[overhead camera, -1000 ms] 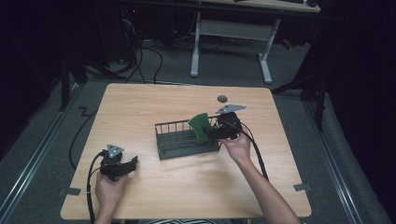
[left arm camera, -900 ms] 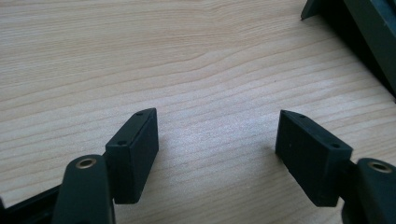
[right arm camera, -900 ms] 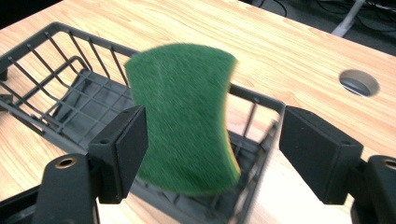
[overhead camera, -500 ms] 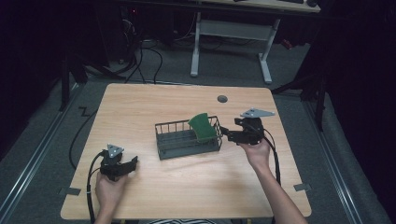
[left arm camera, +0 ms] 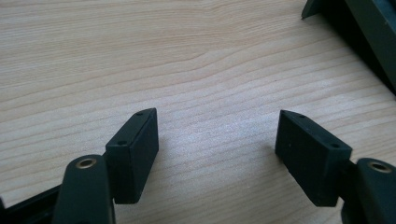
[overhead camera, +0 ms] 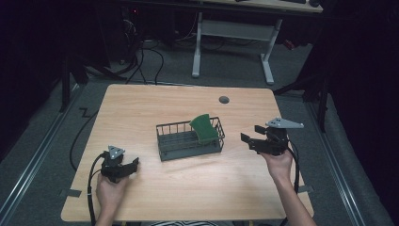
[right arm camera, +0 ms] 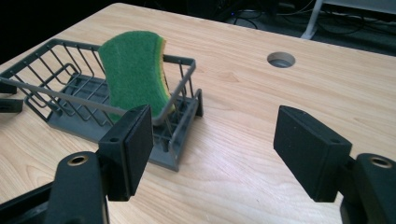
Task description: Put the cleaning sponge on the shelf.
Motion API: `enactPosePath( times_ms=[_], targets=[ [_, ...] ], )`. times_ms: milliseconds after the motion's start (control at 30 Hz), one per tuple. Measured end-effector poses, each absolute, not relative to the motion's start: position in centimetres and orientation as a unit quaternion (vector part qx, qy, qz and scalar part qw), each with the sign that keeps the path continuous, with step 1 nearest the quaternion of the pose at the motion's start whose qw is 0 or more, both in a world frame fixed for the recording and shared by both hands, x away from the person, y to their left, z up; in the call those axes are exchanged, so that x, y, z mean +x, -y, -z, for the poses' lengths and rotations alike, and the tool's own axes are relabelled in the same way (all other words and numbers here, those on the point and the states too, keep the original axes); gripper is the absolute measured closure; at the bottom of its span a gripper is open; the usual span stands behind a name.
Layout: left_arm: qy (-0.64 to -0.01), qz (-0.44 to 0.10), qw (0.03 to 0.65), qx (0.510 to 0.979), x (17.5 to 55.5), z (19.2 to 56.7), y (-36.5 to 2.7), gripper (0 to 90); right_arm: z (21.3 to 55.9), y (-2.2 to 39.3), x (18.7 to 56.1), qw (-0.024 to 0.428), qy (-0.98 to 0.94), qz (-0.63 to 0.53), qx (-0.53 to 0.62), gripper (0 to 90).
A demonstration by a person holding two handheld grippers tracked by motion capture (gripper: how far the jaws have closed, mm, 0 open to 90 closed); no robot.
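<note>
On a pale wooden table (overhead camera: pixel 188 188), the right gripper (right arm camera: pixel 212 135) stands wide and empty. The green sponge (right arm camera: pixel 135 74) leans upright in the wire rack (overhead camera: pixel 188 146): light, soft, best pinched across its faces. The left gripper (left arm camera: pixel 217 140) gapes empty.

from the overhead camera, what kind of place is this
Probably a lab or workshop set up for recording. A wooden table with a cable hole stands on grey carpet, cables trail over the floor behind it, and a white-legged desk sits in the dark background.
</note>
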State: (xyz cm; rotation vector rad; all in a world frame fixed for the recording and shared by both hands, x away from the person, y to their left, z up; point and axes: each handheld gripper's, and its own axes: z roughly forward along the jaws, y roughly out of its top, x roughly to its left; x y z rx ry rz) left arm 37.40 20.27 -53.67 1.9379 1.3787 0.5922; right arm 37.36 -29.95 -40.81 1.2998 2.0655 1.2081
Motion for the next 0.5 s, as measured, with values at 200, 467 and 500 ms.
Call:
enactPosePath(
  times_ms=[200,467,500],
  targets=[
    [-0.528,-0.229,0.338,0.745,37.4,53.7,-20.2,30.1,41.7,31.5,36.2,0.208,-0.734,-0.433,0.48,29.1],
    [-0.528,-0.229,0.337,0.745,37.4,53.7,-20.2,29.8,43.2,33.0,35.0,0.203,-0.724,-0.436,0.495,29.5],
    [-0.528,-0.229,0.337,0.745,37.4,53.7,-20.2,29.9,43.4,33.1,34.9,0.203,-0.723,-0.436,0.496,29.5]
  ],
)
